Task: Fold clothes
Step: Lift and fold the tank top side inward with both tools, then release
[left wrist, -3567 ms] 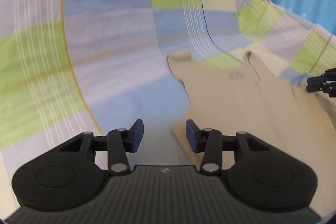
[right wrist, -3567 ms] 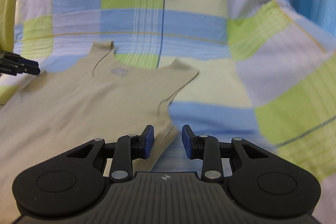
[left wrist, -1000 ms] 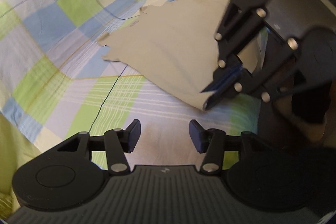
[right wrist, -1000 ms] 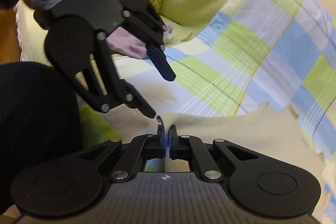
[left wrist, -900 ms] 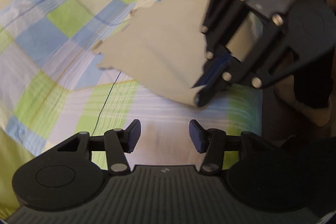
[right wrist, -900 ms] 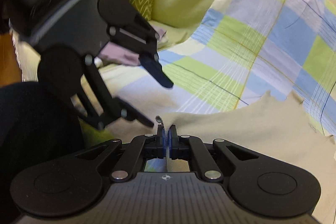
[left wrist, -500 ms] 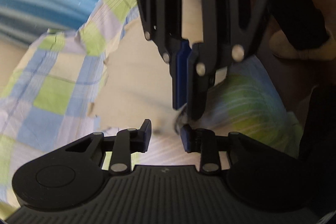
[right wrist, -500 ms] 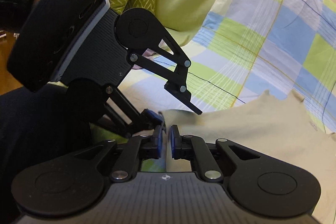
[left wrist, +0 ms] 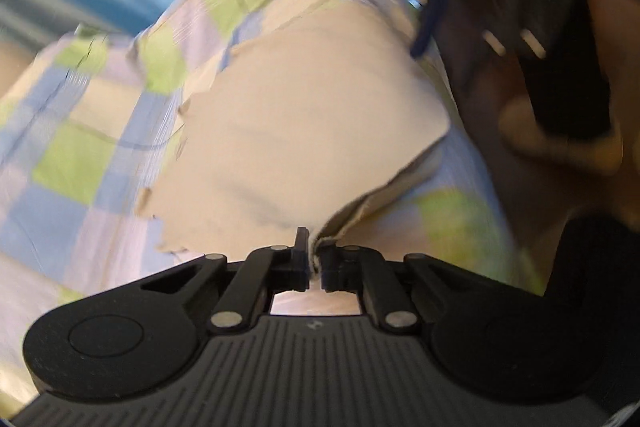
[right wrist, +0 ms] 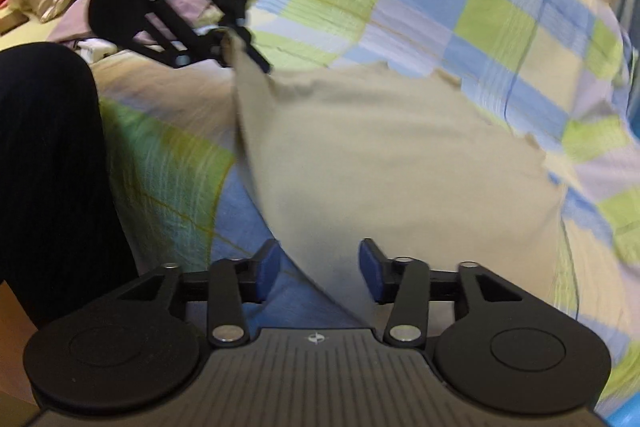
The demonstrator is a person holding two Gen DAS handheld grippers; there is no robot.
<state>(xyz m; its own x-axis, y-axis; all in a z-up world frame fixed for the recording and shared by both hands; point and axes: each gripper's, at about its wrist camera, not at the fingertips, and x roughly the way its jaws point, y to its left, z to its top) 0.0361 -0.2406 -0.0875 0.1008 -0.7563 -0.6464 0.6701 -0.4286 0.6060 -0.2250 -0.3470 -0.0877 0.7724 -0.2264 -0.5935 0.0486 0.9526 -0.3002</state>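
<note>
On the checked bedsheet (right wrist: 472, 11), near the bed's front edge, a beige tank top (right wrist: 392, 155) is spread, its length running away from that edge, straps at the far end. One hem corner is pinched by the left gripper (left wrist: 314, 259) and lifted. The right gripper (right wrist: 318, 267) is held spread over the other hem corner. Open sheet is seen beyond the straps.

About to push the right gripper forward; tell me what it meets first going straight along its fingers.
Most likely the beige garment: the open right gripper already has its fold between the fingers, checked bedsheet beyond. Depth unclear.
</note>
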